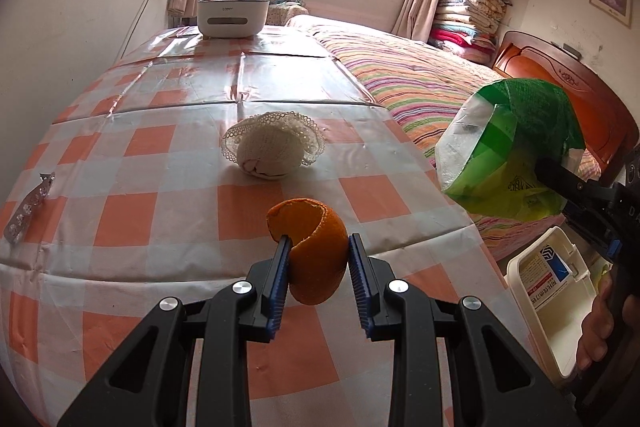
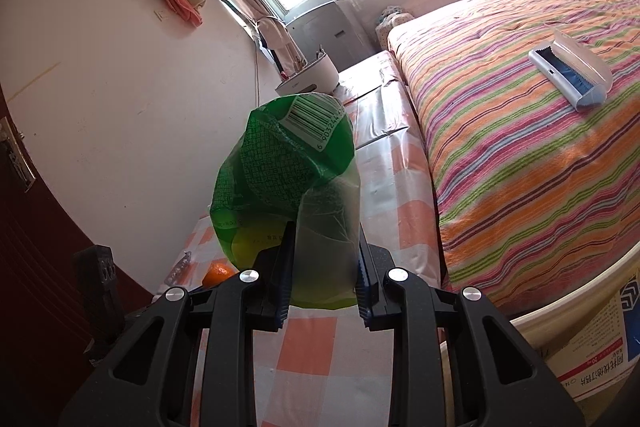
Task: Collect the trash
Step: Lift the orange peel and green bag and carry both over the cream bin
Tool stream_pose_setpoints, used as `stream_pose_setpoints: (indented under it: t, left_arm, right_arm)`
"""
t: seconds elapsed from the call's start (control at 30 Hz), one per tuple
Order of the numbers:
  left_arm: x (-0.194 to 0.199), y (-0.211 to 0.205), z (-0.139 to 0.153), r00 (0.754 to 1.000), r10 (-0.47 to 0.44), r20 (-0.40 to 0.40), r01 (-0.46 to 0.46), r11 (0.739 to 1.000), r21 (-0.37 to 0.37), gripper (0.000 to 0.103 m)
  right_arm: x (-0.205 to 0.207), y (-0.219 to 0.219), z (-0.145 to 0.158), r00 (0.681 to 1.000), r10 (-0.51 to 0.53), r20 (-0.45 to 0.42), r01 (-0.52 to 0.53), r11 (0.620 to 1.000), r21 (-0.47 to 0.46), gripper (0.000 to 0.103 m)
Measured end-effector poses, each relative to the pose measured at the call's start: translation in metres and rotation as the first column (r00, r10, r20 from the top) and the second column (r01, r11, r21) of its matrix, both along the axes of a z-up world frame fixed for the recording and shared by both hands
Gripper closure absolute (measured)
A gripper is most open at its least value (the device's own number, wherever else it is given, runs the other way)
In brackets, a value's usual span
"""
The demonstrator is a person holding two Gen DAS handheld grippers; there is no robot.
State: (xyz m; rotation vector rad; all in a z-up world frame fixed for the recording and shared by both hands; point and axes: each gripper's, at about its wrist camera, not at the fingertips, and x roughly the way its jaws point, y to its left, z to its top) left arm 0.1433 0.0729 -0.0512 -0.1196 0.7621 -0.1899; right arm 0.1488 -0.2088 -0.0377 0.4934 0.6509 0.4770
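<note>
My left gripper (image 1: 318, 247) is shut on an orange peel (image 1: 314, 255), holding it just above the checked tablecloth (image 1: 160, 155). My right gripper (image 2: 322, 259) is shut on a green plastic wrapper (image 2: 288, 167), held up over the table's right edge; it also shows in the left wrist view (image 1: 508, 155). A white foam fruit net (image 1: 272, 147) lies in the middle of the table. An empty pill blister strip (image 1: 28, 211) lies at the left edge. The orange peel shows small in the right wrist view (image 2: 218, 273).
A white bin (image 1: 548, 303) with a printed label stands on the floor right of the table, below the wrapper. A white desk organiser (image 1: 232, 13) sits at the table's far end. A striped bed (image 2: 520, 115) runs along the table's right side.
</note>
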Motion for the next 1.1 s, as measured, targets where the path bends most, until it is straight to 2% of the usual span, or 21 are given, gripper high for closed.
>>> stream_pose_setpoints:
  t: [0.6,1.1]
  left_arm:
    - [-0.017,-0.051,0.003,0.992,-0.123,0.009,0.123,0.992,-0.031,0.075]
    - [-0.032,-0.088,0.008,0.976,-0.216,0.023,0.217,0.975,-0.05,0.075]
  right_arm:
    - [-0.035,-0.036,0.008,0.994,-0.088,0.072,0.093,0.993,-0.076,0.078]
    - [-0.076,-0.074,0.008,0.971,-0.21,0.112,0.225,0.963,-0.147,0.078]
